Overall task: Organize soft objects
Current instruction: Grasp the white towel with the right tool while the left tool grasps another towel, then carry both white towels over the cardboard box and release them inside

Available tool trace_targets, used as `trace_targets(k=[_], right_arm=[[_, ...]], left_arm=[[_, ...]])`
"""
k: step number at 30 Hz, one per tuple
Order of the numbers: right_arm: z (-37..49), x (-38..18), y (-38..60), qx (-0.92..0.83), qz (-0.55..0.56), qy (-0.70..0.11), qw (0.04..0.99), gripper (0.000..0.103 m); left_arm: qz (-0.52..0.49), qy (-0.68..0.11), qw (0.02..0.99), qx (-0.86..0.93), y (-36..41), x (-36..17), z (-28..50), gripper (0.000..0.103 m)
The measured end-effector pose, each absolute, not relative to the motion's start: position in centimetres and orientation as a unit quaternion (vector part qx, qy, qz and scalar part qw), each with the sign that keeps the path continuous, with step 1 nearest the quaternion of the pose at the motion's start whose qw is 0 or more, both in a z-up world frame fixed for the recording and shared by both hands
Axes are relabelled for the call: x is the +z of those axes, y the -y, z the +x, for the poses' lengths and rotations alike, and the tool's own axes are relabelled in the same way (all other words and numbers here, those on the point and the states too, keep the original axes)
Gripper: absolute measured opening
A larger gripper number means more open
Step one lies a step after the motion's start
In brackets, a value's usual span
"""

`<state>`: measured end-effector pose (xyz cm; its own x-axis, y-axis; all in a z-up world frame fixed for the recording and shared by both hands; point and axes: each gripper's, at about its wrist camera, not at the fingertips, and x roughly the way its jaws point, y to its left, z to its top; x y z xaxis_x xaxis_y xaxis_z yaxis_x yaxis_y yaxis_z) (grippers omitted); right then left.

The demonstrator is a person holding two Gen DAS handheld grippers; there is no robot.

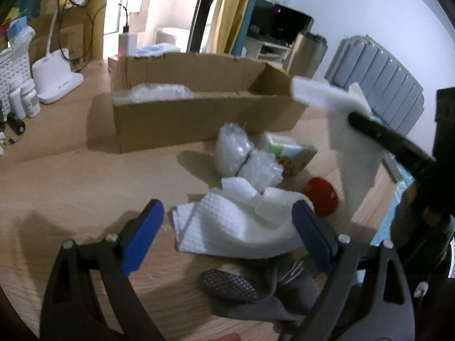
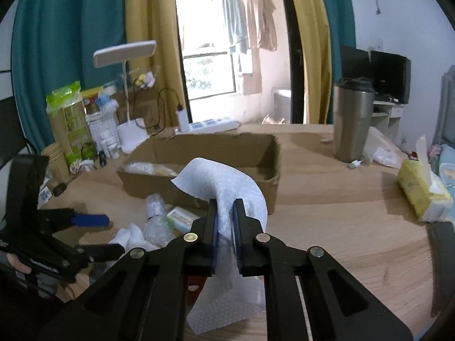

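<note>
My right gripper (image 2: 226, 207) is shut on a white paper towel sheet (image 2: 224, 182) and holds it in the air in front of the open cardboard box (image 2: 256, 147); the sheet also shows in the left wrist view (image 1: 349, 147). My left gripper (image 1: 227, 216) is open, low over the wooden table, its blue pads on either side of a crumpled white cloth (image 1: 236, 221). Behind the cloth lie a bubble wrap bundle (image 1: 244, 156) and a tissue pack (image 1: 290, 153). A grey glove (image 1: 256, 292) lies under my left gripper. Bubble wrap (image 1: 159, 92) lies inside the box (image 1: 199, 119).
A red lid (image 1: 321, 196) lies right of the cloth. A white lamp base (image 1: 57, 76), small bottles (image 1: 25, 99) and a white basket (image 1: 11, 68) stand at the left. A steel tumbler (image 2: 352, 119) and a yellow tissue pack (image 2: 421, 190) stand at the right.
</note>
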<state>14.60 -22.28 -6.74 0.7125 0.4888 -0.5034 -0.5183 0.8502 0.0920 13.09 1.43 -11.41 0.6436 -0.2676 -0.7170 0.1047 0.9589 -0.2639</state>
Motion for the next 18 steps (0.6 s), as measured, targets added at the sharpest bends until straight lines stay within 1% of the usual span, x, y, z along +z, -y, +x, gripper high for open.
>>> trace_targets(k=[5, 10, 11, 12, 14, 15, 17, 18], right_arm=[[15.0, -7.2, 23.9, 0.257, -0.018, -0.270, 0.928, 0.011], [15.0, -7.5, 24.8, 0.253, -0.014, -0.269, 0.929, 0.011], [14.9, -7.5, 24.8, 0.254, -0.014, -0.268, 0.929, 0.011], [14.9, -7.5, 24.8, 0.254, -0.013, -0.266, 0.930, 0.011], [14.8, -7.4, 24.8, 0.256, -0.013, -0.264, 0.930, 0.011], [14.8, -7.4, 24.8, 0.256, -0.013, -0.264, 0.930, 0.011], [14.7, -7.5, 24.9, 0.257, -0.013, -0.265, 0.929, 0.011], [14.8, -7.5, 24.9, 0.257, -0.013, -0.265, 0.929, 0.011]], left_arm=[[-0.099, -0.440, 0.887, -0.099, -1.2, -12.7, 13.7, 0.093], [-0.083, -0.441, 0.887, -0.111, -0.2, -12.8, 13.7, 0.092], [-0.078, -0.442, 0.886, -0.116, 0.1, -12.9, 13.6, 0.090], [-0.075, -0.443, 0.885, -0.118, 0.2, -12.9, 13.7, 0.085], [-0.067, -0.443, 0.886, -0.124, 0.5, -12.9, 13.7, 0.070], [-0.065, -0.443, 0.885, -0.128, 0.7, -12.9, 13.7, 0.067], [-0.062, -0.440, 0.886, -0.131, 0.9, -12.7, 13.6, 0.054], [-0.061, -0.437, 0.887, -0.133, 1.0, -12.6, 13.5, 0.052]])
